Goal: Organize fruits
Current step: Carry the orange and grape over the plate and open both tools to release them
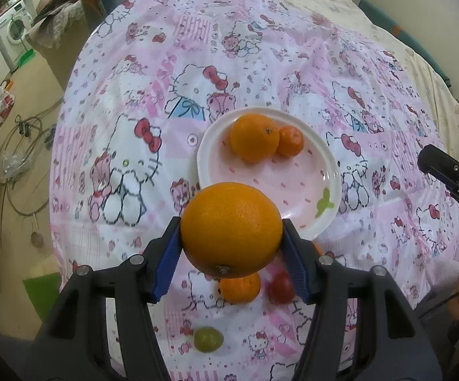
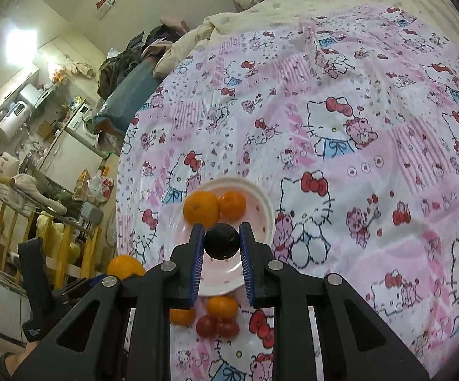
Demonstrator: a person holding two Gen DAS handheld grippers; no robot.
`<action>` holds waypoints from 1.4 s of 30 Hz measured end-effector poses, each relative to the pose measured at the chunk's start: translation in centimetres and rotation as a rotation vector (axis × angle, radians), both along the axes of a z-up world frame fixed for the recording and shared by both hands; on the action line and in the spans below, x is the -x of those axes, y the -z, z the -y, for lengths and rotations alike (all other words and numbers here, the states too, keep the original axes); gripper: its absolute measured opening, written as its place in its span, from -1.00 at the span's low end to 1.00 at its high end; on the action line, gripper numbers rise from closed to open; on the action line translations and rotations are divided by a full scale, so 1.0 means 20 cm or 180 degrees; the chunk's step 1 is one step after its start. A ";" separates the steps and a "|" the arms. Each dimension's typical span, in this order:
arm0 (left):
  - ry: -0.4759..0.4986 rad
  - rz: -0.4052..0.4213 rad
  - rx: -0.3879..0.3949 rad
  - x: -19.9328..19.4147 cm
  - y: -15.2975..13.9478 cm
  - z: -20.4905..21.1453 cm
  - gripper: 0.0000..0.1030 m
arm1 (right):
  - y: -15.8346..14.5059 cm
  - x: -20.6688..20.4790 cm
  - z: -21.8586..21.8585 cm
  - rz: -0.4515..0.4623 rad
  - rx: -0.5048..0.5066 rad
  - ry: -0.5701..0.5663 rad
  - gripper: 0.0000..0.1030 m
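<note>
the left gripper [image 1: 231,247] is clamped on a big orange [image 1: 231,229], held above the near rim of the plate [image 1: 296,187]; its stem end is turned down toward the camera, and its skin is bright and pebbled. the right gripper [image 2: 221,247] is clamped on a dark plum [image 2: 222,243] over the plate. an orange [image 1: 254,137] and a mandarin [image 1: 290,141], touching, are held in the plate. a mandarin [image 1: 240,287], tomatoes [image 2: 217,326] and a grape [image 1: 208,339] are left on the cloth [image 1: 128,101].
</note>
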State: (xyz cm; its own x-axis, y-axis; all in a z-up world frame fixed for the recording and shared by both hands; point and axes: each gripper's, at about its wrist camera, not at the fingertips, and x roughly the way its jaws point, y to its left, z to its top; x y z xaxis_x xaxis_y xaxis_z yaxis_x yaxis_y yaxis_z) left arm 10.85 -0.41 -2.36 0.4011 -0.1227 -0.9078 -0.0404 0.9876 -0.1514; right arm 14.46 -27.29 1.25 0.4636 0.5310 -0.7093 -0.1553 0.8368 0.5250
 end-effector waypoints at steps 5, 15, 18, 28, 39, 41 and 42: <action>0.0126 -0.0085 -0.0037 -0.09 0.03 0.04 0.09 | 0.03 -0.08 -0.01 -0.0043 0.0002 -0.0032 -0.55; 0.0261 -0.0306 -0.0160 -0.24 0.19 0.09 0.09 | 0.18 -0.23 -0.06 -0.0299 -0.0020 -0.0169 -0.55; 0.0251 -0.0363 -0.0109 -0.29 0.23 0.09 0.09 | 0.23 -0.30 -0.10 -0.0354 0.0020 -0.0250 -0.55; 0.0365 -0.0528 -0.0228 -0.46 0.35 0.12 0.10 | 0.47 -0.45 -0.27 -0.0686 0.0313 -0.0535 -0.55; 0.0389 -0.0588 -0.0206 -0.49 0.39 0.12 0.16 | 0.60 -0.48 -0.28 -0.0904 0.0332 -0.0510 -0.54; 0.0377 -0.0593 -0.0221 -0.49 0.39 0.13 0.17 | 0.60 -0.48 -0.27 -0.0916 0.0304 -0.0488 -0.54; 0.0367 -0.0598 -0.0226 -0.49 0.39 0.13 0.17 | 0.60 -0.48 -0.27 -0.0920 0.0299 -0.0485 -0.53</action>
